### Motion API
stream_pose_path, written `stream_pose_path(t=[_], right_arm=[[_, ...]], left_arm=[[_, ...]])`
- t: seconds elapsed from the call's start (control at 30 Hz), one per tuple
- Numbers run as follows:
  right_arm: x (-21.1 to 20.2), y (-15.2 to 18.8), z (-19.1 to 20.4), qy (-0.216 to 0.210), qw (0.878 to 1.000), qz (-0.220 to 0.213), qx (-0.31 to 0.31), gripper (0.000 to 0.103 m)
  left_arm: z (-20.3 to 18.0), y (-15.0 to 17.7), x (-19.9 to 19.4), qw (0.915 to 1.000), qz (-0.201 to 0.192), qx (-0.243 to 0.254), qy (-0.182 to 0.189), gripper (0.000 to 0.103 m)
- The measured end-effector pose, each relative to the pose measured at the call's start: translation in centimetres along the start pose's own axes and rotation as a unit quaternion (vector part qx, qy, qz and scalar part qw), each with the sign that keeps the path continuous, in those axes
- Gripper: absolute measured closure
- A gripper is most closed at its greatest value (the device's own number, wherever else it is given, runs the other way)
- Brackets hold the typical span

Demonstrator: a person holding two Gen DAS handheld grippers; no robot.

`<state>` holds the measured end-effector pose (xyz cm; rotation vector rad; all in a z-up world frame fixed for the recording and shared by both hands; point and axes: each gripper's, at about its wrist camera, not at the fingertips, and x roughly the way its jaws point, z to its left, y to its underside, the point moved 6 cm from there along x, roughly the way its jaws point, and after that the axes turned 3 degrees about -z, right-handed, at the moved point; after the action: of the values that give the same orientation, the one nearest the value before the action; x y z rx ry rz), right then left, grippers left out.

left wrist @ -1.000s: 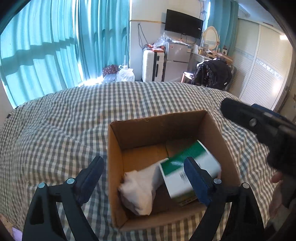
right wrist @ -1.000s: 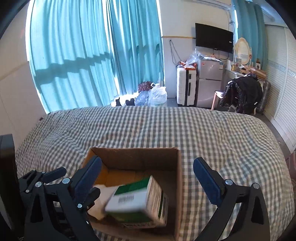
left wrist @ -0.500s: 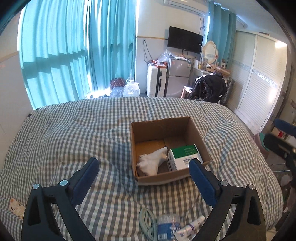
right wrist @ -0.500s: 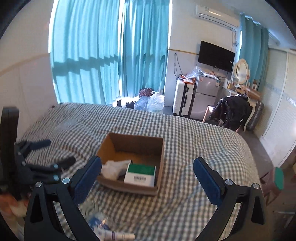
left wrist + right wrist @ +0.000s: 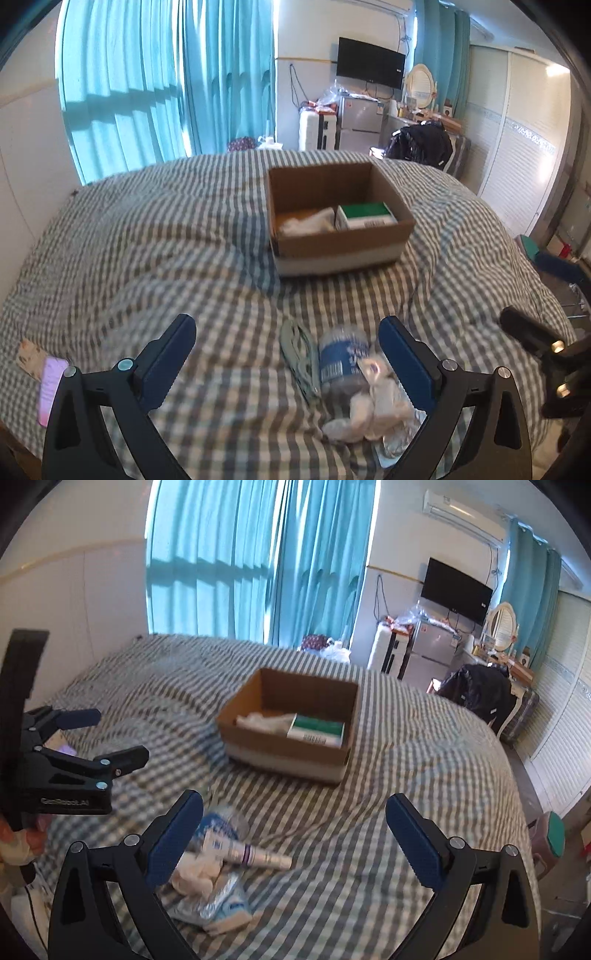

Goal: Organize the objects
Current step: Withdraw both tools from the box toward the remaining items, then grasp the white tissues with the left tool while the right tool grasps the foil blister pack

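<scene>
A cardboard box stands on the checked bed and holds a green-and-white carton and a white cloth. Near the front edge lie a plastic bottle with a blue label, a white tube, crumpled white packets and a grey-green strap. My left gripper is open and empty over that pile; it also shows in the right wrist view. My right gripper is open and empty, to the right of the pile.
A pink card lies at the bed's left front corner. Beyond the bed are teal curtains, a white suitcase, a small fridge and a chair with black clothes. A stool with a green seat stands at the right.
Both grippers have pulled back from above the box to the bed's near edge and dropped lower. The carton, released earlier, lies in the box. The pile of loose things is now close in front.
</scene>
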<state>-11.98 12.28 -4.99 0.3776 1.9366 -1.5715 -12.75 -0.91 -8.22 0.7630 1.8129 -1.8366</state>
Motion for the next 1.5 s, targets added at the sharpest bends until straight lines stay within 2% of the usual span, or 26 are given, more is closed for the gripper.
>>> stream_pose_path(t=[0.13, 0.23, 0.43, 0.57, 0.63, 0.7, 0.8, 0.87, 0.97, 1.07, 1.17, 1.33, 1.4, 1.47, 1.5], right_arm=[[2.4, 4.4, 0.7, -0.008, 0.999, 0.028, 0.03, 0.003], [4.0, 6.5, 0.7, -0.009, 0.998, 0.051, 0.045, 0.003], [5.3, 7.8, -0.2, -0.012, 0.995, 0.072, 0.068, 0.003], [5.7, 8.6, -0.5, -0.013, 0.993, 0.081, 0.081, 0.003], [5.7, 8.7, -0.7, -0.011, 0.993, 0.084, 0.082, 0.003], [5.8, 8.7, -0.6, -0.006, 0.993, 0.085, 0.08, 0.003], [5.6, 8.5, -0.4, -0.009, 0.993, 0.089, 0.077, 0.003], [5.3, 8.1, -0.1, -0.011, 0.994, 0.085, 0.073, 0.003], [4.9, 7.7, 0.8, -0.014, 0.995, 0.085, 0.059, 0.003], [5.2, 7.6, 2.4, -0.021, 0.995, 0.091, 0.044, 0.003], [6.1, 7.9, 4.0, -0.021, 0.994, 0.108, 0.021, 0.003], [9.9, 9.2, 6.0, -0.011, 0.986, 0.167, -0.011, 0.004], [10.9, 9.9, 6.7, -0.018, 0.982, 0.189, -0.015, 0.012], [11.4, 10.4, 7.2, -0.022, 0.98, 0.198, -0.02, 0.03], [11.3, 10.5, 7.5, -0.024, 0.98, 0.198, -0.021, 0.033]], left_arm=[[-0.8, 3.7, 1.5, 0.9996, 0.026, 0.007, -0.01, 0.001], [-1.8, 6.5, 2.8, 0.998, 0.056, 0.028, 0.004, 0.001], [-4.0, 10.5, 5.5, 0.9905, 0.117, 0.053, 0.049, 0.001], [-5.0, 11.6, 6.8, 0.9875, 0.133, 0.075, 0.04, 0.003], [-5.3, 11.4, 6.7, 0.9878, 0.125, 0.072, 0.059, 0.022], [-5.5, 11.4, 7.0, 0.9855, 0.136, 0.065, 0.077, 0.075], [-5.5, 11.4, 6.6, 0.9845, 0.136, 0.064, 0.091, 0.088], [-5.2, 10.6, 5.8, 0.9857, 0.124, 0.072, 0.088, 0.089], [-3.9, 8.8, 4.4, 0.9894, 0.098, 0.06, 0.089, 0.089], [-2.5, 7.5, 3.3, 0.9929, 0.075, 0.059, 0.07, 0.089], [-1.3, 7.0, 2.7, 0.9943, 0.068, 0.05, 0.065, 0.089], [0.4, 7.8, 2.5, 0.9947, 0.072, 0.035, 0.065, 0.089], [0.8, 8.0, 2.5, 0.9945, 0.074, 0.032, 0.067, 0.089], [1.2, 8.3, 2.6, 0.9945, 0.075, 0.028, 0.068, 0.089], [1.5, 8.4, 2.7, 0.9943, 0.076, 0.026, 0.07, 0.089]])
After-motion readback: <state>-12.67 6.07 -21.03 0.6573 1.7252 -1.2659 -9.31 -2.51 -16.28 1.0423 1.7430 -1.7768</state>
